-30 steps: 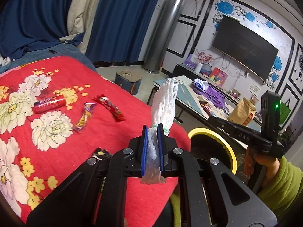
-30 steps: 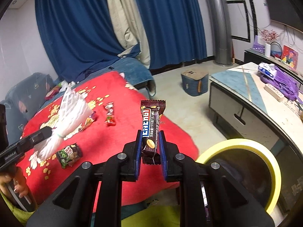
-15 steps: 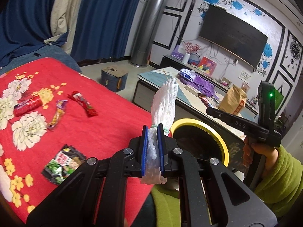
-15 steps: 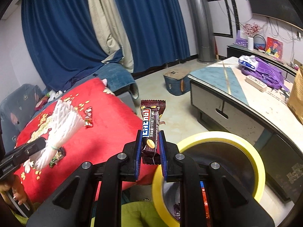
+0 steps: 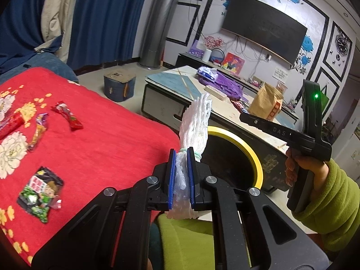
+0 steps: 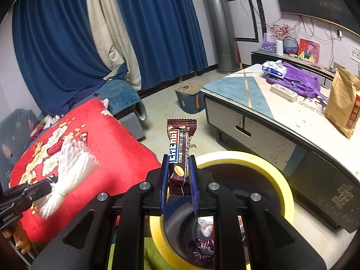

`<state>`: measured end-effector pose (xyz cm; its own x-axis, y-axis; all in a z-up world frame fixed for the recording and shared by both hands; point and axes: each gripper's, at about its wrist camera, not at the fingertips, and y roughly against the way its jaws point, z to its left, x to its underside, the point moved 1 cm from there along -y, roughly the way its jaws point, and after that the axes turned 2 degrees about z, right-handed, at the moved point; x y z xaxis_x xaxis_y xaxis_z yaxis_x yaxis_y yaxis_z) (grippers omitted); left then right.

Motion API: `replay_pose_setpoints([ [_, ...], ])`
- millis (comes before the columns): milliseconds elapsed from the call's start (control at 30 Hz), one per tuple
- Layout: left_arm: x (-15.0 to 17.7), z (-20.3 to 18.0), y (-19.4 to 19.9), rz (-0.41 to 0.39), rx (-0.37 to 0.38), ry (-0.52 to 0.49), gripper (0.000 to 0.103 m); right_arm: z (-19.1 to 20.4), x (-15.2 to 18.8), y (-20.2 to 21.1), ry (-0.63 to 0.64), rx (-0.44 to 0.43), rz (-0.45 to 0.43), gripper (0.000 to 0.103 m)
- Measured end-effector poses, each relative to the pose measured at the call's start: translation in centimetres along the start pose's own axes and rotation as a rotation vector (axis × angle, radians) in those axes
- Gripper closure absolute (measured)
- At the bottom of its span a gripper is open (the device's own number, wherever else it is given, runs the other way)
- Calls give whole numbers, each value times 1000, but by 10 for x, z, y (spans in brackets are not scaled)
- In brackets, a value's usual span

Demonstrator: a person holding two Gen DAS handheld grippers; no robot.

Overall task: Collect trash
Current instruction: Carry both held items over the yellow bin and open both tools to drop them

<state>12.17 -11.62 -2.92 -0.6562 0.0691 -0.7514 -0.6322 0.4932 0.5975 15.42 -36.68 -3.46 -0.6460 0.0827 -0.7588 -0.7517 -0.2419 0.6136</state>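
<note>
Both tools are loaded: our left tool is clamped tight on a white foam net sleeve, bound with a green rubber band and standing upright out of the blue pads, and our right tool grips a brown candy bar wrapper by its lower half, the wrapper also upright. Working from largest to smallest, we see the bed with its red floral blanket to the left, then the low worktop to the right, carrying a purple backpack and a brown paper bag. Between the bed and the worktop stands the yellow-rimmed trash bin; in the right wrist view it lies directly beneath the right tool, with discarded wrappers visible at its bottom. Uncollected trash lies on the blanket: a green snack packet nearest us, a red wrapper further back, and an orange-and-purple wrapper just beside it.
</note>
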Motion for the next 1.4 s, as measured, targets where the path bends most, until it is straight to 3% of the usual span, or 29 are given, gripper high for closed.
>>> replay_pose_setpoints([
  [533, 4, -27, -50, 103, 55, -53, 97, -47, 24, -18, -82, 45, 105, 85],
  [1033, 10, -57, -114, 210, 28, -190, 97, -76, 34, -26, -177, 33, 142, 84],
  [1400, 11, -64, -136, 244, 44, -192, 95, -92, 38, -27, -252, 55, 146, 64],
])
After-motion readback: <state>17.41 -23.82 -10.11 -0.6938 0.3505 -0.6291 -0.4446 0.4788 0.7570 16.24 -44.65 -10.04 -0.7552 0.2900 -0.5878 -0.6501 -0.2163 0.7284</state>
